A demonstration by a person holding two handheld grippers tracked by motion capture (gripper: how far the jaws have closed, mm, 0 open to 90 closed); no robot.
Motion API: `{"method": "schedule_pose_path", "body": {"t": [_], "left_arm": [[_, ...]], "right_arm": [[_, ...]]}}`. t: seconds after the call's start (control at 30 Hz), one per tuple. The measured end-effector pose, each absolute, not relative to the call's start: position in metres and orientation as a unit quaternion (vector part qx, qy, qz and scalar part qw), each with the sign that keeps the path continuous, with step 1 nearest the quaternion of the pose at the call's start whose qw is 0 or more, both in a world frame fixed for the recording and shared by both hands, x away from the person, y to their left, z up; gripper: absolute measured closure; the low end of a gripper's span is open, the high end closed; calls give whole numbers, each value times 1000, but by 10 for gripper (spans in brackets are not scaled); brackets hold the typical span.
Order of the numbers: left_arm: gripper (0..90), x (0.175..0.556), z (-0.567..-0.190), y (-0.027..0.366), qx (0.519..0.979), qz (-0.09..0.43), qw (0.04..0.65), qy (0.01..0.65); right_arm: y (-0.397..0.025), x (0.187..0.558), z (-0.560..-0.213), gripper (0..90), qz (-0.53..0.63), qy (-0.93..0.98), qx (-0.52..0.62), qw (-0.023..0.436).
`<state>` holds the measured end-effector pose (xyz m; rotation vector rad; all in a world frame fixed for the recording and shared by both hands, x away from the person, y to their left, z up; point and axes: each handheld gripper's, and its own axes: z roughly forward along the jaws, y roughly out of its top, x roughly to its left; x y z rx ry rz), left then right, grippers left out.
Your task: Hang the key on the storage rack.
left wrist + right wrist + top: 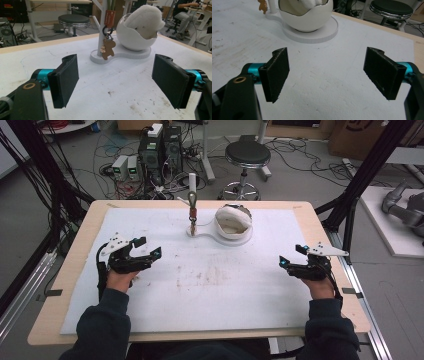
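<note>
Lab floor behind, cables, black stool [247, 153]. White mat [210, 285] covering wooden table, lightly stained. Left gripper [148, 247] resting at left edge, jaws spread wide, holding nothing. Right gripper [291, 255] resting at right edge, likewise released. Gingerbread keychain [108, 48] hanging on white stand [103, 30], far centre, just beside egg-shaped bowl [233, 223] holding plush [146, 18]. Judging left nearer: approaching low, level, centring jaws on charm, avoiding post, closing gently.
</note>
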<state>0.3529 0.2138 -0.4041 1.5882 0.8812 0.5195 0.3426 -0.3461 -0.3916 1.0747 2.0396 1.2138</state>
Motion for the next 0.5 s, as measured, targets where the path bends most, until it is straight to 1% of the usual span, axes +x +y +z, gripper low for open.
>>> {"method": "schedule_pose_path", "body": {"t": [0.5], "left_arm": [[214, 355, -407, 215, 679, 221, 585, 385]], "right_arm": [[-346, 345, -393, 212, 447, 757, 397, 263]]}}
